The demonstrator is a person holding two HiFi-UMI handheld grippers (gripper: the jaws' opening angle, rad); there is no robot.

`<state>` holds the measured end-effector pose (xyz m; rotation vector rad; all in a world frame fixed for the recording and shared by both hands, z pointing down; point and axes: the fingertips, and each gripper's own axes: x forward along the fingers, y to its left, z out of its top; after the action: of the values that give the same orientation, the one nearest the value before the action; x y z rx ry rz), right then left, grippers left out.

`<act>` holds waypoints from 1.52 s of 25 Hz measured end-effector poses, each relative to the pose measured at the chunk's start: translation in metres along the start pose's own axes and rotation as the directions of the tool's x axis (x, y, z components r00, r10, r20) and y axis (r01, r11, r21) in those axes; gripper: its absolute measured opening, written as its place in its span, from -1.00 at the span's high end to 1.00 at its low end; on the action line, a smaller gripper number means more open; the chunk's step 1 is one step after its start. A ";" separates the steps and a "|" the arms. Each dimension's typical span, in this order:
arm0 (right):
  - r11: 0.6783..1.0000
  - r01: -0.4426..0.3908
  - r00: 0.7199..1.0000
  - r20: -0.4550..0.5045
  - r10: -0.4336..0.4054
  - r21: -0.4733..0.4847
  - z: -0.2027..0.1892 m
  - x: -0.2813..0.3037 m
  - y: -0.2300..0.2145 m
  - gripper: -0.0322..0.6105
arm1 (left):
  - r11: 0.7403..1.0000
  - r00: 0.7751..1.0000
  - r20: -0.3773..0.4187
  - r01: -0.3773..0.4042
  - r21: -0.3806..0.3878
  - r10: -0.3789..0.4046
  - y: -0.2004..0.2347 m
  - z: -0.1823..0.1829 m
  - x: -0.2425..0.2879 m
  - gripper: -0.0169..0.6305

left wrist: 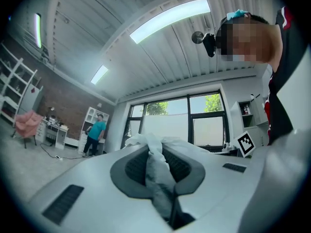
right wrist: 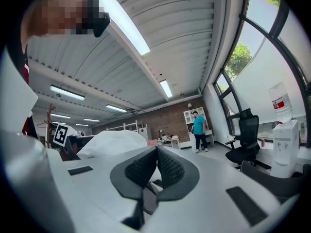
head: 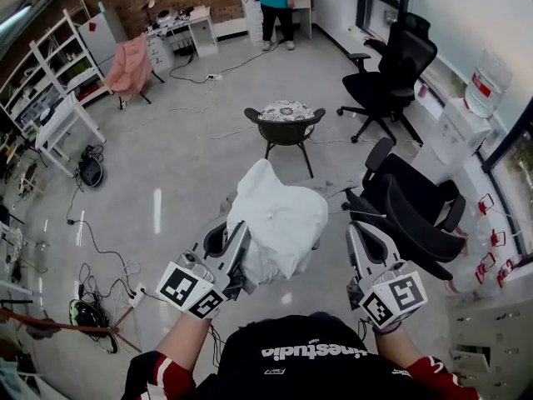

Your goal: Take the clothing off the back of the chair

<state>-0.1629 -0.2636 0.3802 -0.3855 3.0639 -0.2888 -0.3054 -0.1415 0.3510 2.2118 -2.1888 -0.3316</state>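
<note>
Pinching the white clothing (head: 279, 223) between its jaws, the left tool (head: 233, 240) holds it up; the right tool (head: 358, 238) is pressed together, empty, near a black chair (head: 412, 207).

White clothing (head: 283, 219) is standing out against a grey floor (head: 191, 132), a black chair (head: 412, 211) and a pink chair (head: 129, 67).

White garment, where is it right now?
Head view, centre: the white garment is bunched in the left gripper, held in the air, with the black office chair to its right.
</note>
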 end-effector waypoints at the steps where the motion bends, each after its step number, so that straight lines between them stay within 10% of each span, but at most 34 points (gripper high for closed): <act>1: 1.000 -0.011 1.000 -0.001 0.011 0.000 0.000 0.004 0.003 0.85 | 1.000 1.000 0.002 -0.019 0.011 0.019 0.005 0.002 -0.005 0.79; 13: 0.999 -0.051 0.999 -0.012 0.051 -0.014 0.008 0.024 0.020 0.85 | 0.966 0.981 0.029 -0.192 0.175 0.190 0.025 0.025 -0.043 0.79; 38: 0.996 0.049 0.998 0.043 -0.046 -0.072 0.028 -0.033 -0.006 0.86 | 0.991 1.000 0.014 0.021 0.133 -0.023 -0.043 0.015 0.019 0.79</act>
<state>-0.1280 -0.2659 0.3541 -0.4619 3.0346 -0.1693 -0.2652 -0.1572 0.3269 2.3084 -2.2595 -0.2098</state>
